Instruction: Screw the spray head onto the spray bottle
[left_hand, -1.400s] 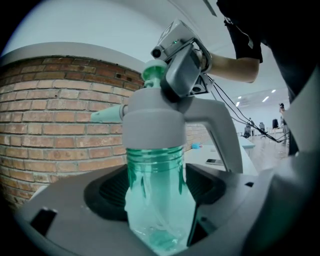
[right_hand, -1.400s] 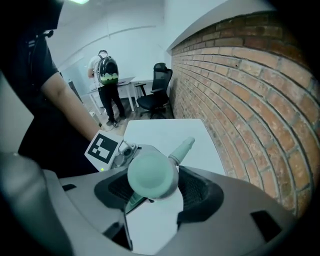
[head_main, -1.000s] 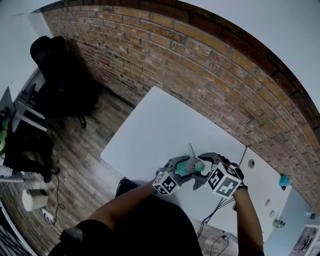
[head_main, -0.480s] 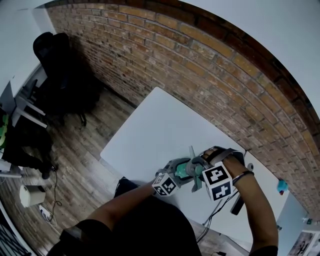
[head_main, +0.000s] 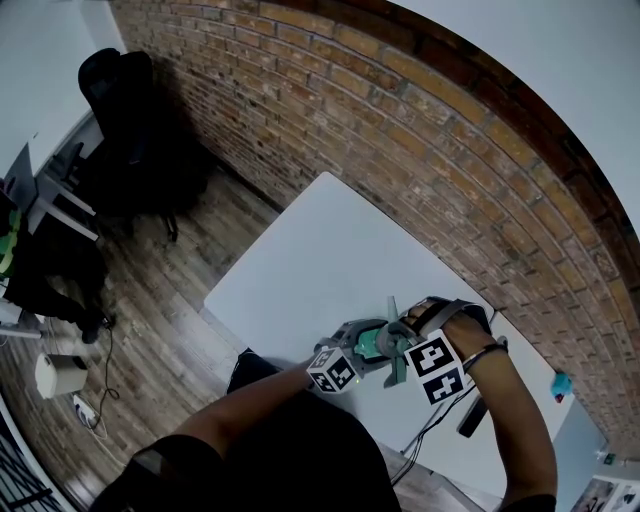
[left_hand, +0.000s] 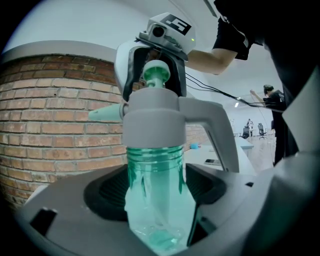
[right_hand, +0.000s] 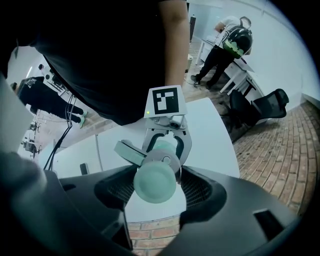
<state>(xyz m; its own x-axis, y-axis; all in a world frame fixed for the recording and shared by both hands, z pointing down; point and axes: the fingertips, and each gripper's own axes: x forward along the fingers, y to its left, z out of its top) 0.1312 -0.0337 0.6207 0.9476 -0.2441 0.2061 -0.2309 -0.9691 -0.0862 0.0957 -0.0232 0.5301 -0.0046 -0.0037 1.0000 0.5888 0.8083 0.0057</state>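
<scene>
Above the near edge of the table (head_main: 320, 250), with the brick wall (head_main: 400, 130) along its 12 o'clock side and an office chair (head_main: 120, 100) at 10 o'clock, the spray bottle (left_hand: 155, 200), spray head (left_hand: 152, 122) on its neck, sits between the left tool (head_main: 362, 342) at 9 o'clock and the right tool (head_main: 403, 338) at 3 o'clock.

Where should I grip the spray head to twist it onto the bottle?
Take the spray head by its round grey body, coming end-on from the top along the axis of the spray bottle, as the right gripper is placed. The trigger and nozzle stick out sideways, so a side approach would likely snag them.
</scene>
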